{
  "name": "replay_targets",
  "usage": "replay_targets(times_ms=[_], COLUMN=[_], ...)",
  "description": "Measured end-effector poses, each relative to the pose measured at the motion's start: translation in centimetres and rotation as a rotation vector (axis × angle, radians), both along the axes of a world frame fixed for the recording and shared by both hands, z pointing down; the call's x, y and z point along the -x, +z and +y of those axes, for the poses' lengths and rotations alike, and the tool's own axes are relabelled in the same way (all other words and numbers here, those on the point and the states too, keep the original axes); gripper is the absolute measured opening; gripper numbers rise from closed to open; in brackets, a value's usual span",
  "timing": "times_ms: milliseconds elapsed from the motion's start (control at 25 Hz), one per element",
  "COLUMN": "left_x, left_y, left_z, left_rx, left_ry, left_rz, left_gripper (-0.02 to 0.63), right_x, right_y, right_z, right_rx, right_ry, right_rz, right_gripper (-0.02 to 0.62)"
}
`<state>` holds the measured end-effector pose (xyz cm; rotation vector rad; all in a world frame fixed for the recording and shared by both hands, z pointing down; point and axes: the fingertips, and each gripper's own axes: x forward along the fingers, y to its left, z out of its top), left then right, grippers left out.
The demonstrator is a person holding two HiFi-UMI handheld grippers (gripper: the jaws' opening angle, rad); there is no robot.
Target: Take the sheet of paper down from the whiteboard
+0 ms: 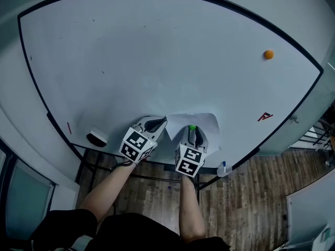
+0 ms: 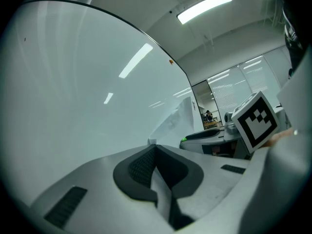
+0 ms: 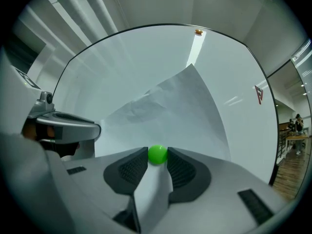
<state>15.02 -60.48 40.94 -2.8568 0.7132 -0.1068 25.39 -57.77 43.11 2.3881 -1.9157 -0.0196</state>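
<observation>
- Whiteboard: the upper and left expanse is bare, with wide passage.
- Bottom edge, middle: left gripper and right gripper crowd the sheet of paper, with a narrow gap between them.
- Green magnet blocks the gap between the right fingers.
- Eraser sits on the bottom edge, leftward.

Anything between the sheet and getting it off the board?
Yes: the green magnet sits on the sheet of paper, against the whiteboard. The right gripper has its jaws closed on it. Nothing else visible.
</observation>
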Motion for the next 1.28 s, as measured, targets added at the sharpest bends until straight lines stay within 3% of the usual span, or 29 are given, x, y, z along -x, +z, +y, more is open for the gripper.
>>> replay_targets(times_ms=[1280], left_x=[2.7], left_y=[0.6], left_z=[-0.9], left_rx=[0.016], left_ry=[-0.051], left_rz=[-0.009], left_gripper=[0.020], right_x=[-0.7], right_y=[0.4], right_z=[0.2], right_rx=[0.015], right_ry=[0.001], right_rz=[-0.005], right_gripper=[0.133])
